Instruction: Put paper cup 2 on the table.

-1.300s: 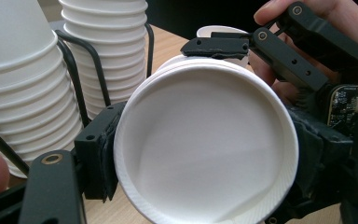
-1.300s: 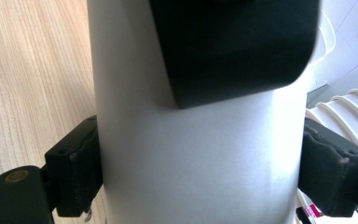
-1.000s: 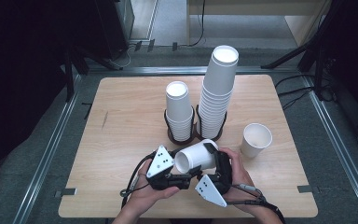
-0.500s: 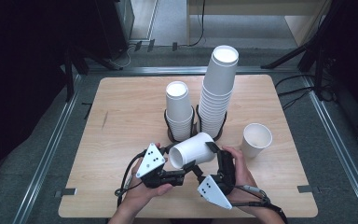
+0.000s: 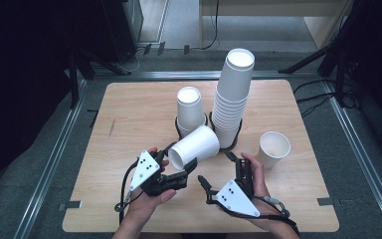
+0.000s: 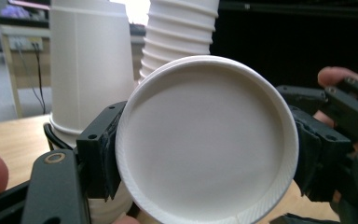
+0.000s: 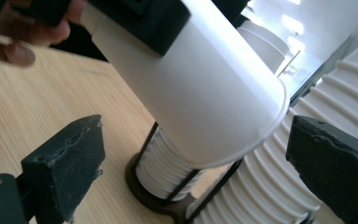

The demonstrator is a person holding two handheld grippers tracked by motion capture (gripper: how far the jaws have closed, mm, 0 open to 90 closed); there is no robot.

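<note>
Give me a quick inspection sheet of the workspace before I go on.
Surface: light wooden table, bare and dry.
Job's things: white paper cup held on its side; short cup stack and tall cup stack in black holders; single upright paper cup at right.
Clutter: nothing seen.
Grippers: left gripper shut on the cup; right gripper open, holding nothing.
Cables: black cable trails from the left gripper.
Surroundings: grey floor, metal rails, dark stands.

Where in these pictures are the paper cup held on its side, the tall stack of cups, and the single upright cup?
Held cup (image 5: 195, 147), high view, on its side wall.
Tall stack (image 5: 235, 94), high view, on the ribbed rims midway up.
Single upright cup (image 5: 273, 149), high view, on its inner wall by the rim.
</note>
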